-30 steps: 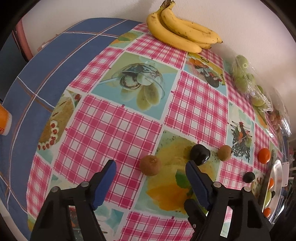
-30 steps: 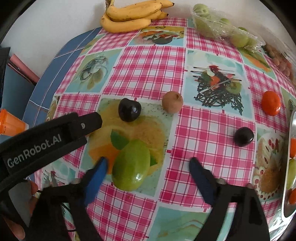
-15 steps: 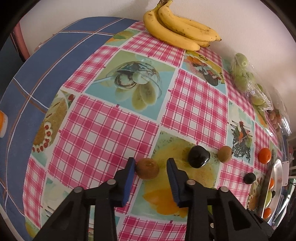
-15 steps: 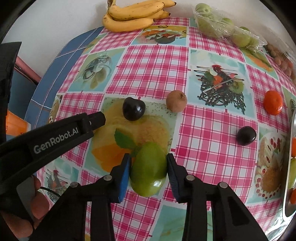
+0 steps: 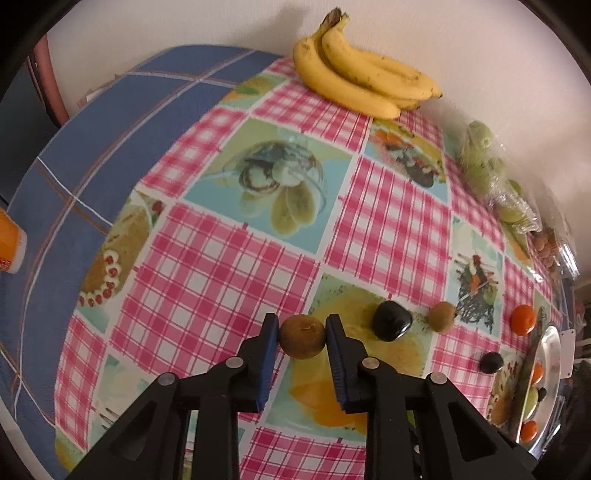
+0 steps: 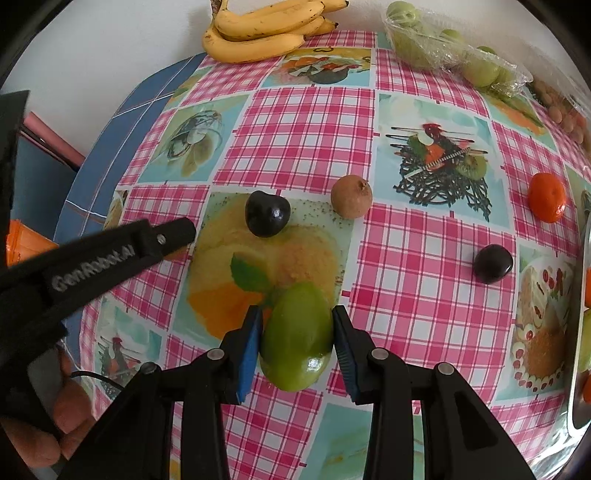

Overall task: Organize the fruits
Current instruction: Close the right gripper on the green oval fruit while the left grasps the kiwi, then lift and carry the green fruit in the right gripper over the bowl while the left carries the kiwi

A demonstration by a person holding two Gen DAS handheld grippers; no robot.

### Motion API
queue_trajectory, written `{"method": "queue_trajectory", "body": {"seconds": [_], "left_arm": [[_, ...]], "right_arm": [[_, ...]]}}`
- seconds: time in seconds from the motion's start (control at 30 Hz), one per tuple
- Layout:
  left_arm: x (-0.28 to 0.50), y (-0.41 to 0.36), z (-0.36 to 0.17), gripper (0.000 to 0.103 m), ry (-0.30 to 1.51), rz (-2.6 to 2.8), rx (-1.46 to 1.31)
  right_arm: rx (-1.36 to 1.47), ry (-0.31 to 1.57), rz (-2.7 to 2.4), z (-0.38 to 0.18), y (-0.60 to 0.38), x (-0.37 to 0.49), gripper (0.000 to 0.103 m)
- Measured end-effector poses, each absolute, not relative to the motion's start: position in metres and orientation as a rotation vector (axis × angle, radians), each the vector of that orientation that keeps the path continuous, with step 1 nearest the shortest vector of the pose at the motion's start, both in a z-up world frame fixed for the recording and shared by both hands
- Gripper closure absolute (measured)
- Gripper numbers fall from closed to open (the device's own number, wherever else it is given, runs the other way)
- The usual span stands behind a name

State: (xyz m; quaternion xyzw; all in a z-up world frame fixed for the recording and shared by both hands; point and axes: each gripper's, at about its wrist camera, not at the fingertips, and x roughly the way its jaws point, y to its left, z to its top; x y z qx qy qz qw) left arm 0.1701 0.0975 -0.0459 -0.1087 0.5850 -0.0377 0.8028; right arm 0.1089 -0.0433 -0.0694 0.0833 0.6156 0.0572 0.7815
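Observation:
In the left wrist view my left gripper (image 5: 301,332) is shut on a small round brown fruit (image 5: 302,336), its blue pads pressing both sides just above the checked tablecloth (image 5: 221,280). My right gripper (image 6: 297,334) is shut on a large green fruit (image 6: 297,343), which rests on the cloth. The right wrist view also shows the left gripper's black body (image 6: 110,254) reaching in from the left. A metal tray (image 5: 553,343) holding several fruits lies at the far right.
Loose on the cloth are a big dark plum (image 6: 266,213), a second brown fruit (image 6: 351,196), a small dark plum (image 6: 493,264) and a tangerine (image 6: 547,197). Bananas (image 6: 266,33) and bagged green fruit (image 6: 443,48) line the wall. An orange cup (image 5: 9,243) stands far left.
Both grippers went from wide open to closed: the left one around the brown fruit, the right one around the green fruit. Neither hand has shifted much.

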Motion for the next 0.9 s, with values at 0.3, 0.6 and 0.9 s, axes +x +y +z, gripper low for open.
{"method": "queue_trajectory", "body": {"seconds": [0.3,0.6,0.9], "left_arm": [[0.166,0.098,-0.015,0.075,1.187,-0.081,-0.23],[0.159,0.095,0.009,0.075,1.126,-0.074,-0.224],[0.156,0.084,0.014,0.075,1.123,-0.076,-0.209]], "right_arm": [[0.209,1.303,0.131,-0.056,-0.053,0.107,0.064],[0.232,1.255,0.137,-0.033,-0.064,0.104,0.064],[0.262,1.252,0.116,-0.03,-0.079,0.108,0.063]]}}
